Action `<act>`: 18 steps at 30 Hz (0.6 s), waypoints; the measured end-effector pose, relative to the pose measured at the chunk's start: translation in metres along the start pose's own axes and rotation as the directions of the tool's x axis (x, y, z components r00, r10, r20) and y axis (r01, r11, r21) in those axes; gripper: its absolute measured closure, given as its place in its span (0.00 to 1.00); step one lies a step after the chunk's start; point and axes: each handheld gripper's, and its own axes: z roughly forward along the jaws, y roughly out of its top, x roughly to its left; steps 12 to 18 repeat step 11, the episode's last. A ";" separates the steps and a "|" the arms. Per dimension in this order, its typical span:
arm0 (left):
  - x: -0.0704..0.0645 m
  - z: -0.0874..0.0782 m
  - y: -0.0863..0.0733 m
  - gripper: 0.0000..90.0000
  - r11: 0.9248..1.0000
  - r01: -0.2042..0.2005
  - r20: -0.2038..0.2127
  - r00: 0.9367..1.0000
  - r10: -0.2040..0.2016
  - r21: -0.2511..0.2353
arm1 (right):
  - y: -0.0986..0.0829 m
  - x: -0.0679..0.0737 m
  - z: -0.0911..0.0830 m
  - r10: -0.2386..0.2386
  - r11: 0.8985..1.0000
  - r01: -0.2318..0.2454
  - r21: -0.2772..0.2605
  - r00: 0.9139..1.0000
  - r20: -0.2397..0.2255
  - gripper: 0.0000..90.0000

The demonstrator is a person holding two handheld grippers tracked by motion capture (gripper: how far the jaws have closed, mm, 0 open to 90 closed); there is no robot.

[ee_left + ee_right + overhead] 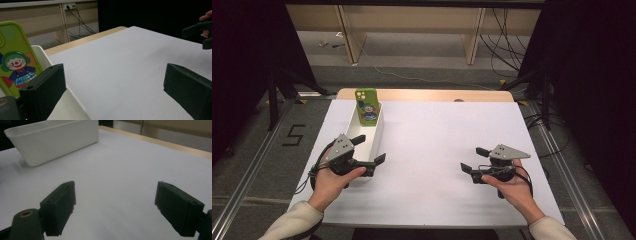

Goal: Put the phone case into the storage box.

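green clown-print phone case (367, 106), white bin (373, 136)

Bare white table (437, 140) lies open between the claws; the white bin (374, 137) blocks the left edge.

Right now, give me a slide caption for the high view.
Two open grippers, left gripper straddling a white bin wall, green phone propped at its far end, right gripper over bare table.
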 end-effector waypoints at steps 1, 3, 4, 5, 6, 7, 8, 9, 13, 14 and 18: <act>0.000 0.000 0.000 0.04 1.000 0.000 0.002 1.000 0.000 0.000 | 0.000 0.000 0.000 0.000 1.000 0.000 0.000 1.000 0.000 0.20; 0.000 0.001 0.000 0.04 1.000 0.005 0.008 1.000 -0.005 -0.002 | 0.000 0.000 0.000 0.001 1.000 -0.001 0.001 1.000 0.000 0.20; 0.000 0.001 0.000 0.04 1.000 0.007 0.012 1.000 -0.007 -0.002 | 0.000 0.000 0.000 0.001 1.000 -0.001 0.000 1.000 0.000 0.20; 0.000 0.001 0.000 0.04 1.000 0.012 0.014 1.000 -0.012 -0.003 | 0.000 0.000 0.000 0.001 1.000 -0.001 -0.001 1.000 -0.001 0.20; 0.001 0.002 -0.001 0.04 1.000 0.015 0.017 1.000 -0.015 -0.002 | 0.000 0.000 0.000 0.000 1.000 0.000 0.001 1.000 0.000 0.20; 0.001 0.002 -0.001 0.03 1.000 0.014 0.020 1.000 -0.014 -0.003 | 0.000 -0.001 0.000 0.000 1.000 0.000 0.000 1.000 0.000 0.20; 0.001 0.002 0.000 0.03 1.000 0.013 0.024 1.000 -0.013 -0.002 | -0.001 -0.001 0.000 0.000 1.000 0.000 -0.001 1.000 -0.001 0.20; 0.000 0.002 0.000 0.03 1.000 0.015 0.026 1.000 -0.015 -0.002 | -0.001 -0.001 0.000 0.001 1.000 -0.001 -0.001 1.000 -0.001 0.20; 0.000 0.003 0.000 0.02 1.000 0.017 0.028 0.999 -0.017 -0.002 | -0.001 -0.002 -0.001 0.005 1.000 -0.005 -0.001 1.000 -0.001 0.19; 0.000 0.003 0.000 0.02 1.000 0.017 0.028 0.999 -0.017 -0.002 | -0.001 -0.002 -0.001 0.005 1.000 -0.005 -0.001 1.000 -0.001 0.19; 0.000 0.003 0.000 0.02 1.000 0.017 0.028 0.999 -0.017 -0.002 | -0.001 -0.002 -0.001 0.005 1.000 -0.005 -0.001 1.000 -0.001 0.19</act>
